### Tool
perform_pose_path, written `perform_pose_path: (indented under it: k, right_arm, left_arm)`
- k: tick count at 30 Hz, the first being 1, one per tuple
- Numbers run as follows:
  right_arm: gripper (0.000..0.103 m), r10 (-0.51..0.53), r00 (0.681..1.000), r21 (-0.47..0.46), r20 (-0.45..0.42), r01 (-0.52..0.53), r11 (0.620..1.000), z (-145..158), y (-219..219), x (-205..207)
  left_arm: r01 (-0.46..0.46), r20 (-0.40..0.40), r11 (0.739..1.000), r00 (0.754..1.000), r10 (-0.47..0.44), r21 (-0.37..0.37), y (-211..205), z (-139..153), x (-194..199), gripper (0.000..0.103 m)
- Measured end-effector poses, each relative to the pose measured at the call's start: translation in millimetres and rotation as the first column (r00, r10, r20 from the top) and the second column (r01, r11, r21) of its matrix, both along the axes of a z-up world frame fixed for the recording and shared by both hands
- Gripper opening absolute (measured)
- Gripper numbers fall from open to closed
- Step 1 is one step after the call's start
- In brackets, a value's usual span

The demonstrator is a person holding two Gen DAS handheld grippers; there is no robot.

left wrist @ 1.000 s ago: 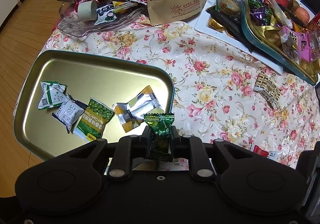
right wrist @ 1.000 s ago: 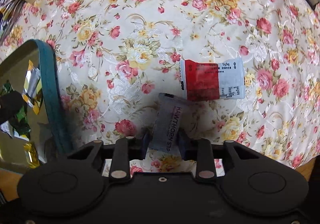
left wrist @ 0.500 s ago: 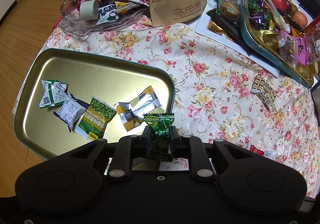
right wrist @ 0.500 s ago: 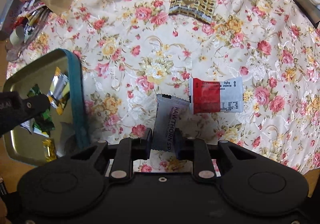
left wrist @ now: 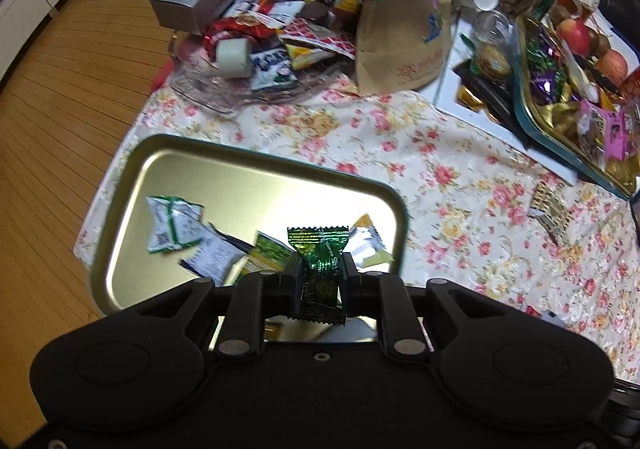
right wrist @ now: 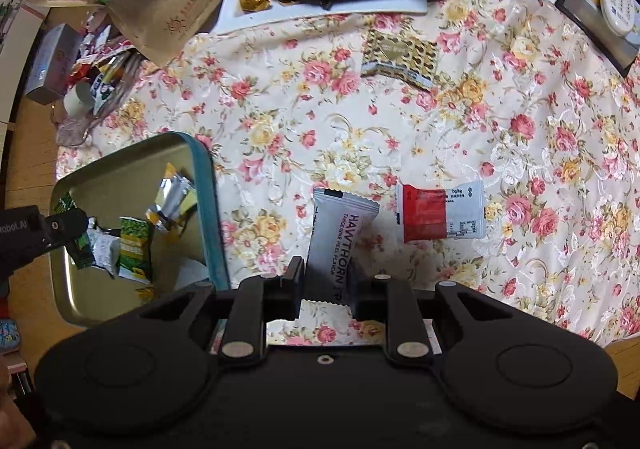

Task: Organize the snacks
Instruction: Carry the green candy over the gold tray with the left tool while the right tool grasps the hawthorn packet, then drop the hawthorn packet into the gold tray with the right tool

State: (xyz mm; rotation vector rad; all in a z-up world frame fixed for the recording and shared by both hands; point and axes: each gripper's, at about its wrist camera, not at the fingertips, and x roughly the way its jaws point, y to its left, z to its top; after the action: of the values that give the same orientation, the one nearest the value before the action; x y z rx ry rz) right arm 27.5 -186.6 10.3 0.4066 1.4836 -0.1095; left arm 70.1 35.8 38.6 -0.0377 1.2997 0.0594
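While our left gripper (left wrist: 320, 273) stays clamped on the green candy (left wrist: 320, 269) above the gold tray (left wrist: 248, 169), our right gripper (right wrist: 324, 281) has just pinched shut on the grey hawthorn packet (right wrist: 340, 237) and lifted it off the floral counter (right wrist: 520, 169). Both snacks look tray-bound; the red-and-white sachet (right wrist: 440, 211) waits behind.

Left black two-finger gripper (left wrist: 320, 273): pointed steeply downward, jaws clamped tight on a dark green foil candy wrapper (left wrist: 319, 273), which stands upright between the pads. Right black two-finger gripper (right wrist: 325, 277): likewise pointed steeply downward, its jaws having just been closing, and now pinching the lower part of a grey rectangular hawthorn snack packet (right wrist: 339, 245) clear of the surface.
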Motion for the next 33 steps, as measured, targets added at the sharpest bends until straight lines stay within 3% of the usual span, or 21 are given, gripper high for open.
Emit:
perform_pose_path:
  k: [7,11,13,17,20,27,33]
  right_arm:
    - [0.023,0.037,0.998,0.009,0.050,-0.037,0.999,20.8,19.8,4.4]
    - [0.023,0.069,0.995,0.005,0.078,-0.070,0.998,27.1,38.7,11.2]
    - [0.023,0.090,0.992,0.008,0.087,-0.091,0.996,30.2,50.6,14.4]
    - [0.023,0.130,0.986,0.016,0.104,-0.133,0.991,32.2,75.0,19.9]
    - [0.023,0.164,0.980,0.015,0.116,-0.167,0.986,34.0,94.9,25.9]
    - [0.024,0.265,0.954,0.023,0.143,-0.271,0.962,32.0,137.7,27.9]
    - [0.031,0.333,0.926,0.035,0.176,-0.344,0.938,38.3,159.9,20.6]
  left_arm:
    - [-0.052,0.019,0.998,0.999,0.051,0.035,44.4,7.1,12.4,0.025]
    - [-0.111,-0.022,0.994,0.994,0.111,-0.001,74.7,-1.1,16.3,0.025]
    - [-0.117,-0.033,0.993,0.993,0.117,-0.014,84.3,-2.8,16.6,0.025]
    - [-0.108,-0.008,0.994,0.994,0.108,0.032,93.1,-1.6,13.0,0.026]
    - [-0.103,-0.007,0.994,0.995,0.103,0.044,100.9,-2.0,12.0,0.032]
    - [-0.152,-0.049,0.988,0.987,0.151,-0.019,121.5,-7.5,11.6,0.032]
    - [-0.126,-0.059,0.991,0.991,0.123,-0.052,117.1,-6.9,10.3,0.032]
